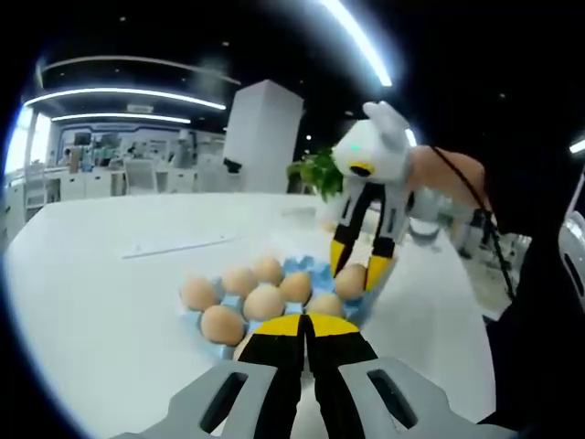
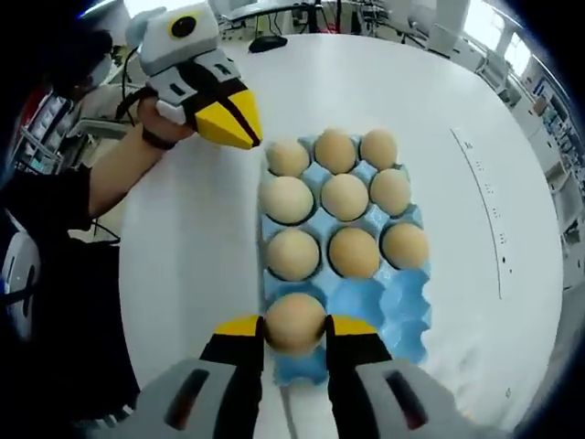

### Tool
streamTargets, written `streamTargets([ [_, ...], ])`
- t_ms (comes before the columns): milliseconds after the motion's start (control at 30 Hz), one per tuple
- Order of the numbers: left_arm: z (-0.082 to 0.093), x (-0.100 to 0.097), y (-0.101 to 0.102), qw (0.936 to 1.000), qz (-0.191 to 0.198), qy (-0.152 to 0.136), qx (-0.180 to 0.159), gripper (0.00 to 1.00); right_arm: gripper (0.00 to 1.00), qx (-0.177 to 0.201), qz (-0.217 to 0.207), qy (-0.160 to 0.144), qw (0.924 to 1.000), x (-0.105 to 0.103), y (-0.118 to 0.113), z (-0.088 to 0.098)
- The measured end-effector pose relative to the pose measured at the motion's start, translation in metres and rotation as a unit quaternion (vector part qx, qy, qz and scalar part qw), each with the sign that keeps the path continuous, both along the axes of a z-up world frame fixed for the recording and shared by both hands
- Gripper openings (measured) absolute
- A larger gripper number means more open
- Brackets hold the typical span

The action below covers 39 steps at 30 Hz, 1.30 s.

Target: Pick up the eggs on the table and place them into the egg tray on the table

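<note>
A blue egg tray (image 2: 384,302) lies on the white table (image 2: 183,256) and holds several brown eggs (image 2: 345,197) in its far rows. My right gripper (image 2: 294,327) is shut on one more egg (image 2: 294,318), held low over the near left cup of the tray. In the left gripper view that same right gripper (image 1: 358,267) comes down from above with the egg (image 1: 351,282) at the tray's (image 1: 315,267) right side. My left gripper (image 1: 306,322) is shut with nothing in it. It hovers just off the tray's far left corner (image 2: 239,128).
A person's hand and dark sleeve (image 2: 110,183) hold the left gripper at the table's left edge. A thin grey strip (image 2: 480,197) lies on the table right of the tray. Behind the table stand a white pillar (image 1: 263,137) and a green plant (image 1: 320,172).
</note>
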<state>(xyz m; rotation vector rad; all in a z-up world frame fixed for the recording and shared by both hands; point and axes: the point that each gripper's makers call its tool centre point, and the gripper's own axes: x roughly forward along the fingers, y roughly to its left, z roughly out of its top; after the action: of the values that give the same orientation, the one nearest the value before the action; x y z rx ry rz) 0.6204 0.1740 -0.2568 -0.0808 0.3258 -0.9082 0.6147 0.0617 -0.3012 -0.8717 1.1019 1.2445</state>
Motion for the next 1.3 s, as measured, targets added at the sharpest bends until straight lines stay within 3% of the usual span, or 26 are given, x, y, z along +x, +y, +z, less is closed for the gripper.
streamTargets([
  [400, 0.001, -0.003, 0.0, 1.0, -0.003, 0.0, -0.005, 0.0, 0.27, -0.031, 0.012, -0.006, 0.9994, 0.0, 0.001, -0.02],
  [800, 0.002, -0.004, -0.001, 1.0, -0.003, 0.0, -0.007, 0.0, 0.3, -0.023, 0.036, -0.008, 0.9991, -0.005, -0.003, -0.019],
  [867, 0.002, -0.003, 0.0, 1.0, -0.002, 0.0, -0.006, 0.0, 0.37, -0.009, 0.034, 0.004, 0.9994, -0.008, -0.003, -0.018],
  [1300, 0.001, 0.001, 0.003, 1.0, 0.003, 0.002, -0.004, 0.0, 0.33, 0.015, -0.018, -0.004, 0.9997, 0.017, -0.041, 0.01],
])
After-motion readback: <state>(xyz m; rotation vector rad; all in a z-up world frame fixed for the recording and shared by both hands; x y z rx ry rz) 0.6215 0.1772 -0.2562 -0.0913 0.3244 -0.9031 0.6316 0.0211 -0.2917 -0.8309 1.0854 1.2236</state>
